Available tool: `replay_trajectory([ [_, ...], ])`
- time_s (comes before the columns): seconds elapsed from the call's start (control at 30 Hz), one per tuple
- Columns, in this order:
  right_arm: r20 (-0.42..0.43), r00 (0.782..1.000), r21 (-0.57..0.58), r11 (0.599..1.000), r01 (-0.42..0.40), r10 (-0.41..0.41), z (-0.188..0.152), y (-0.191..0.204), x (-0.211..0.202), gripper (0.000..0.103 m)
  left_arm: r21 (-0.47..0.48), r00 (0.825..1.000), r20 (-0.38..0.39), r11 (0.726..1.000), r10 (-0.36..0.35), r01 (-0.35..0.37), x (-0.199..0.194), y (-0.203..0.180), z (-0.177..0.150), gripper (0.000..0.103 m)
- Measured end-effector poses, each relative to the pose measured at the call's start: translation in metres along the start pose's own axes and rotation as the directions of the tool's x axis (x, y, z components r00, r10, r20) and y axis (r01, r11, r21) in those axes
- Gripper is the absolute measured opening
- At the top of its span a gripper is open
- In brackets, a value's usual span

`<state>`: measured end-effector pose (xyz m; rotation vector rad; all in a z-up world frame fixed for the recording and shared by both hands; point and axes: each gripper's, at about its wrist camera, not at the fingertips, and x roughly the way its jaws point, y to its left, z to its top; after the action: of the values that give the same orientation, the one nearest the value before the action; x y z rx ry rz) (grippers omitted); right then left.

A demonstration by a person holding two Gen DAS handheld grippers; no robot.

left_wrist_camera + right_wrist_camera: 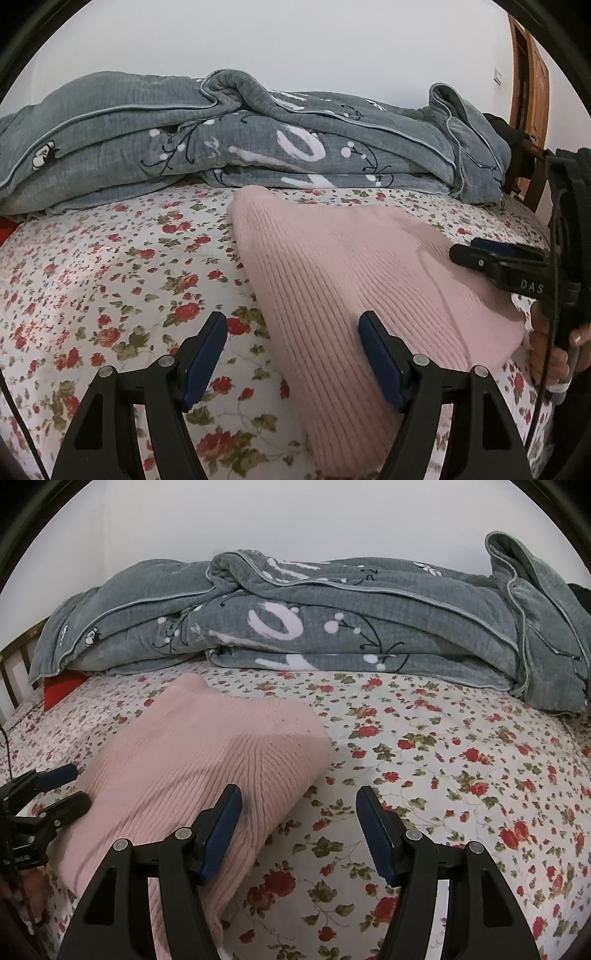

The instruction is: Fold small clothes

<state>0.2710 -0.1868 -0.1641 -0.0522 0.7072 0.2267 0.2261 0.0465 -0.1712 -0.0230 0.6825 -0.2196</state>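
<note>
A pink ribbed knit garment lies folded on the floral bedsheet. In the left wrist view my left gripper is open and straddles the garment's left edge, one finger over the sheet and the other over the knit. My right gripper reaches in from the right over the garment's far right side. In the right wrist view my right gripper is open, its left finger above the pink garment near its right edge and its right finger above the sheet. My left gripper shows at the garment's left side.
A crumpled grey quilt with white print is piled along the back of the bed against a white wall. A red item and a wooden bed rail are at far left. A wooden door stands at right. A hand holds the right gripper.
</note>
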Motion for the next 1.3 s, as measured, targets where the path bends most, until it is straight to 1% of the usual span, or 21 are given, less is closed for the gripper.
replay_trajectory([
  [0.13, 0.006, 1.0, -0.015, 1.0, 0.023, -0.023, -0.007, 0.001, -0.01, 0.062, 0.016, 1.0, -0.006, 1.0, -0.008, 0.008, -0.005, -0.001, -0.003, 0.073],
  [0.2, 0.003, 0.999, -0.006, 0.999, 0.032, -0.032, -0.014, -0.002, -0.016, 0.062, 0.015, 1.0, -0.015, 1.0, -0.014, 0.015, -0.006, -0.001, -0.004, 0.073],
  [0.27, -0.003, 0.998, 0.014, 0.998, 0.063, -0.063, -0.023, -0.006, -0.023, 0.062, -0.001, 0.999, -0.034, 1.0, -0.021, 0.021, -0.006, 0.001, -0.005, 0.073],
  [0.37, -0.044, 0.997, 0.047, 0.996, 0.071, -0.069, -0.034, -0.014, -0.031, 0.062, -0.007, 0.998, -0.052, 1.0, -0.028, 0.028, -0.007, -0.001, -0.008, 0.073],
  [0.53, -0.051, 0.996, 0.066, 0.994, 0.082, -0.079, -0.048, -0.015, -0.063, 0.062, -0.034, 0.999, -0.051, 0.999, -0.01, 0.008, -0.016, -0.006, -0.012, 0.073],
  [0.6, -0.03, 0.994, 0.059, 0.993, 0.105, -0.103, -0.05, -0.012, -0.083, 0.062, -0.049, 0.999, -0.049, 0.999, 0.01, -0.012, -0.025, -0.008, -0.014, 0.072],
  [0.67, -0.016, 0.992, 0.051, 0.991, 0.123, -0.122, -0.05, -0.008, -0.1, 0.062, -0.056, 0.998, -0.054, 0.997, 0.046, -0.049, -0.036, -0.012, -0.013, 0.071],
  [0.8, -0.02, 0.99, 0.056, 0.988, 0.142, -0.141, -0.046, -0.004, -0.128, 0.062, -0.054, 0.991, -0.056, 0.991, 0.119, -0.122, -0.066, -0.028, -0.004, 0.071],
  [0.87, -0.023, 0.99, 0.068, 0.988, 0.14, -0.139, -0.045, -0.002, -0.145, 0.062, -0.071, 0.993, -0.049, 0.991, 0.106, -0.109, -0.086, -0.035, 0.001, 0.073],
  [0.9, -0.024, 0.99, 0.073, 0.988, 0.137, -0.136, -0.044, -0.002, -0.151, 0.063, -0.076, 0.993, -0.045, 0.991, 0.108, -0.111, -0.095, -0.039, 0.002, 0.075],
  [0.93, -0.025, 0.99, 0.079, 0.987, 0.137, -0.136, -0.043, -0.002, -0.159, 0.063, -0.077, 0.992, -0.034, 0.989, 0.124, -0.127, -0.107, -0.044, 0.005, 0.075],
  [0.97, -0.023, 0.99, 0.087, 0.986, 0.139, -0.138, -0.042, -0.001, -0.167, 0.067, -0.079, 0.991, -0.024, 0.987, 0.135, -0.137, -0.116, -0.047, 0.007, 0.077],
  [1.0, -0.022, 0.99, 0.093, 0.986, 0.142, -0.14, -0.042, -0.001, -0.172, 0.074, -0.085, 0.99, -0.012, 0.986, 0.142, -0.143, -0.127, -0.05, 0.009, 0.08],
  [1.03, -0.019, 0.989, 0.099, 0.984, 0.146, -0.145, -0.041, 0.0, -0.18, 0.078, -0.09, 0.989, -0.002, 0.985, 0.146, -0.146, -0.134, -0.053, 0.01, 0.082],
  [1.1, 0.0, 0.989, 0.103, 0.984, 0.147, -0.148, -0.041, 0.001, -0.194, 0.09, -0.098, 0.987, 0.022, 0.983, 0.158, -0.155, -0.153, -0.06, 0.013, 0.085],
  [1.17, 0.018, 0.987, 0.097, 0.983, 0.156, -0.159, -0.042, 0.004, -0.21, 0.096, -0.096, 0.984, 0.032, 0.981, 0.174, -0.17, -0.168, -0.066, 0.015, 0.087],
  [1.23, 0.031, 0.986, 0.089, 0.982, 0.163, -0.167, -0.042, 0.007, -0.223, 0.097, -0.095, 0.982, 0.036, 0.978, 0.188, -0.184, -0.181, -0.072, 0.016, 0.088],
  [1.3, 0.04, 0.985, 0.082, 0.983, 0.166, -0.169, -0.042, 0.009, -0.237, 0.099, -0.105, 0.982, 0.046, 0.978, 0.185, -0.18, -0.194, -0.077, 0.016, 0.089],
])
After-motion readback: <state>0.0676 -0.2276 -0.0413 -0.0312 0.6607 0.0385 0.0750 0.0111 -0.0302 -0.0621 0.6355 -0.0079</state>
